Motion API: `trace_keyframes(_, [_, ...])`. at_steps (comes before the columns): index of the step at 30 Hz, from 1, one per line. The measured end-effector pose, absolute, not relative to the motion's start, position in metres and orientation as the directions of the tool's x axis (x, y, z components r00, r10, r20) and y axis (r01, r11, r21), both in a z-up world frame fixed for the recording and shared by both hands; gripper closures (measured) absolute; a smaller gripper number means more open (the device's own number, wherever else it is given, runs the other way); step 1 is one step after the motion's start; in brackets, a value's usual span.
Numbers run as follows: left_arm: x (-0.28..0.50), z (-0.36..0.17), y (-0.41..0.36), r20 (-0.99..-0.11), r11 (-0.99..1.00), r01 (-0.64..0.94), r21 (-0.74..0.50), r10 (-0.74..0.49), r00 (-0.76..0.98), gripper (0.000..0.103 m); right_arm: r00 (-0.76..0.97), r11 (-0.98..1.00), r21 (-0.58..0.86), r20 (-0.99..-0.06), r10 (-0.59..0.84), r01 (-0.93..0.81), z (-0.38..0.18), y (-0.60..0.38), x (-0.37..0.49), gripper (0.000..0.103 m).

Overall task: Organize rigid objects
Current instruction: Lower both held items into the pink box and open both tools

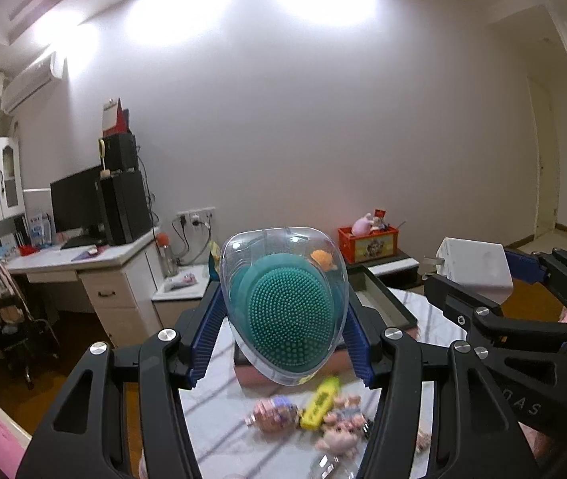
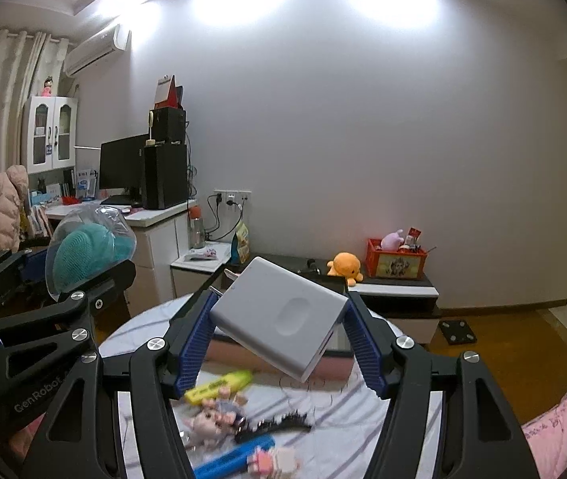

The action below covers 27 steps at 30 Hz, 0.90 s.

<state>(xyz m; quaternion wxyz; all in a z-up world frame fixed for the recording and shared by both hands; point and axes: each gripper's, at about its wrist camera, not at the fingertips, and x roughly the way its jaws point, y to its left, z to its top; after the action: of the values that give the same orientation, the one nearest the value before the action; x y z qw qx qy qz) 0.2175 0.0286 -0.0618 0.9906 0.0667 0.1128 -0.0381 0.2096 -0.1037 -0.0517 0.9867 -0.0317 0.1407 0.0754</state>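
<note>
Teal nubbed silicone brush (image 1: 289,311) in a clear oval shell sits clamped in the left hand-held gripper (image 1: 283,319). The right hand-held gripper (image 2: 279,327), whose neighbour reads "GenRobot", grips a smooth white rectangular charger (image 2: 279,319).

Ceiling light (image 1: 211,4) blows out in white glare; the room is dim, edges bend with fisheye, tabletop toys (image 1: 307,415) blur

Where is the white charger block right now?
The white charger block is clamped between the right gripper pads, tilted, in the air above the table, over the pink box and toy pigs.
</note>
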Motion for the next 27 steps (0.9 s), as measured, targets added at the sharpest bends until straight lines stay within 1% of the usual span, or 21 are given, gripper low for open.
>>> trace_keyframes(6, [0.263, -0.065, 0.023, -0.24, 0.984, 0.078, 0.158, -0.039, 0.97, 0.046, 0.95, 0.985, -0.066, -0.281, 0.135, -0.159, -0.052, -0.099, 0.245, 0.038])
trace_keyframes(11, [0.318, -0.08, 0.021, -0.308, 0.981, 0.096, 0.167, -0.041, 0.951, 0.046, 0.936, 0.983, -0.076, -0.326, 0.132, -0.165, -0.063, -0.096, 0.296, 0.038])
trace_keyframes(14, [0.354, -0.095, 0.018, -0.373, 0.982, 0.122, 0.145, -0.06, 0.926, 0.046, 0.915, 0.981, -0.062, -0.376, 0.149, -0.185, -0.076, -0.093, 0.326, 0.038])
trace_keyframes(17, [0.389, -0.117, 0.02, -0.444, 0.981, 0.144, 0.132, -0.071, 0.893, 0.046, 0.889, 0.98, -0.071, -0.437, 0.136, -0.185, -0.095, -0.089, 0.358, 0.038])
trace_keyframes(20, [0.417, -0.139, 0.025, -0.502, 0.98, 0.137, 0.147, -0.045, 0.864, 0.046, 0.854, 0.978, -0.062, -0.501, 0.141, -0.198, -0.118, -0.087, 0.387, 0.038])
trace_keyframes(23, [0.436, -0.161, 0.032, -0.558, 0.981, 0.137, 0.135, -0.039, 0.829, 0.046, 0.816, 0.975, -0.055, -0.559, 0.148, -0.214, -0.137, -0.084, 0.409, 0.038])
trace_keyframes(27, [0.444, -0.178, 0.035, -0.589, 0.98, 0.126, 0.152, -0.013, 0.808, 0.046, 0.785, 0.967, -0.082, -0.603, 0.144, -0.24, -0.156, -0.075, 0.423, 0.038])
